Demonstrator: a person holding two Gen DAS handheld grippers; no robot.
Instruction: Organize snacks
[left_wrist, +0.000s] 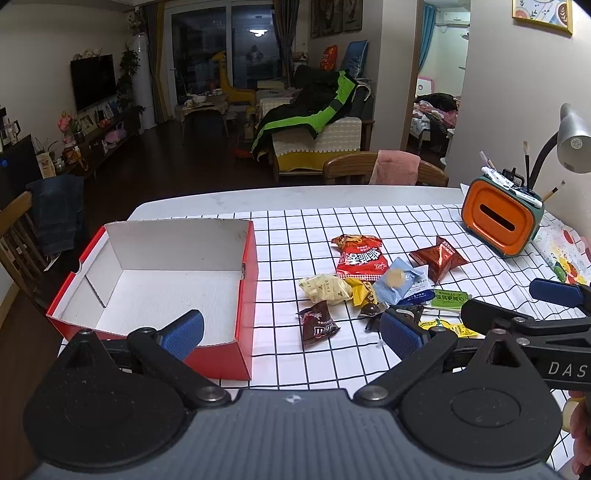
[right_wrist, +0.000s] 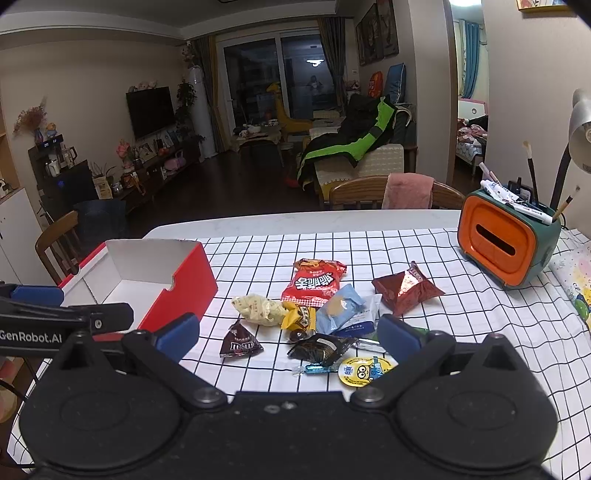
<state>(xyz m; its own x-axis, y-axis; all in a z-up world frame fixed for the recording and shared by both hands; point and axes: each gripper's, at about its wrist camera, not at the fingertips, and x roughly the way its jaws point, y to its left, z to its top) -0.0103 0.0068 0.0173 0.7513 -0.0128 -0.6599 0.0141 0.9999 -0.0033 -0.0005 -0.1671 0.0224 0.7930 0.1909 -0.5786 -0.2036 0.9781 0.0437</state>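
Note:
A pile of snack packets lies on the checked tablecloth: a red bag (left_wrist: 360, 260) (right_wrist: 316, 282), a dark red pyramid packet (left_wrist: 439, 258) (right_wrist: 406, 290), a pale yellow packet (left_wrist: 325, 288) (right_wrist: 258, 308), a light blue packet (left_wrist: 397, 282) (right_wrist: 340, 310), a brown M&M's packet (left_wrist: 317, 325) (right_wrist: 240, 343) and a round yellow-blue lid snack (right_wrist: 364, 371). An open red box (left_wrist: 247, 295) (right_wrist: 184, 288) with a white inside stands to the left and holds nothing visible. My left gripper (left_wrist: 291, 332) is open, low over the box's right wall. My right gripper (right_wrist: 290, 338) is open above the pile's near edge.
An orange and green pen holder (left_wrist: 498, 221) (right_wrist: 506, 243) stands at the table's back right beside a grey lamp (left_wrist: 572, 136). Wooden chairs stand behind the table (right_wrist: 369, 192) and at its left (left_wrist: 14, 236). A colourful printed sheet (right_wrist: 576, 280) lies at the right edge.

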